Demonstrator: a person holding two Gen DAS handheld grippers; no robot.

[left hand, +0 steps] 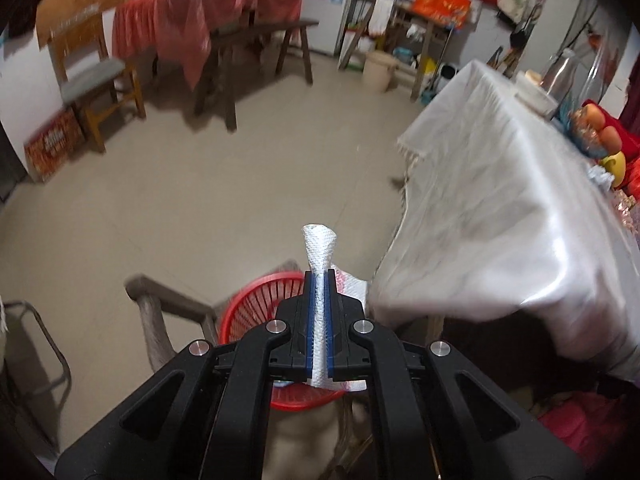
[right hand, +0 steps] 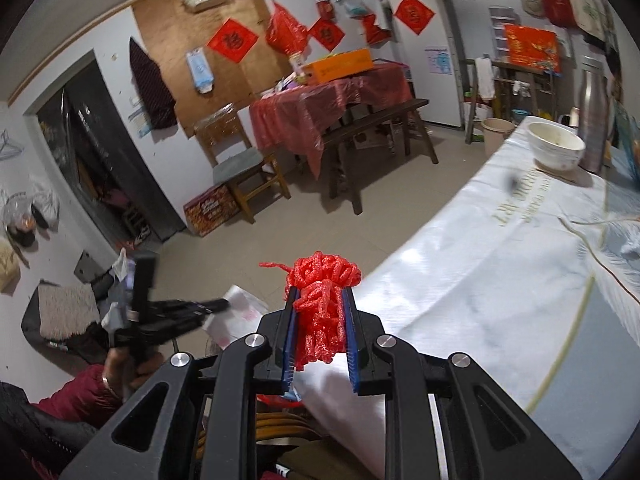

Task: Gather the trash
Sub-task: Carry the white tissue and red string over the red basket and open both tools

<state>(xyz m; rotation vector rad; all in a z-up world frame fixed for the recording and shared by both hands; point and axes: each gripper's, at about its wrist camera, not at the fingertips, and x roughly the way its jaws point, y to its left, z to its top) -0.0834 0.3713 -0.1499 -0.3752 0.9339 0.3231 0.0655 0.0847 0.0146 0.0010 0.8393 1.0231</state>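
In the left wrist view the left tongs (left hand: 319,276) are pinched narrow on a white paper towel (left hand: 319,246), whose twisted end sticks out past the blue-lined fingers (left hand: 309,300). Right below the tongs stands a red basket (left hand: 248,312) on the floor, with a white plastic bag (left hand: 352,286) lying over its far right rim, next to the near corner of the counter. The counter's white cloth (left hand: 500,208) fills the right side; at its far right edge sit a steel bottle (left hand: 562,74), a white bowl (left hand: 534,94) and some fruit (left hand: 600,132). Across the floor, far left, are a wooden chair (left hand: 96,80), a red printed carton (left hand: 54,146) whose writing is too blurred to read, and a table under red plastic sheeting (left hand: 192,28). In the right wrist view the right tongs (right hand: 321,292) clamp a bunch of red foam netting (right hand: 323,280), held above the near left edge of the counter. The cloth (right hand: 480,280) carries gold lettering that is too blurred to read, and the bowl (right hand: 555,151) and bottle (right hand: 596,112) stand at the far end. At near left the left tongs (right hand: 218,305) show from the side beside the bag (right hand: 240,312). Red diamond papers (right hand: 232,40) with a black character each hang on the far wall.
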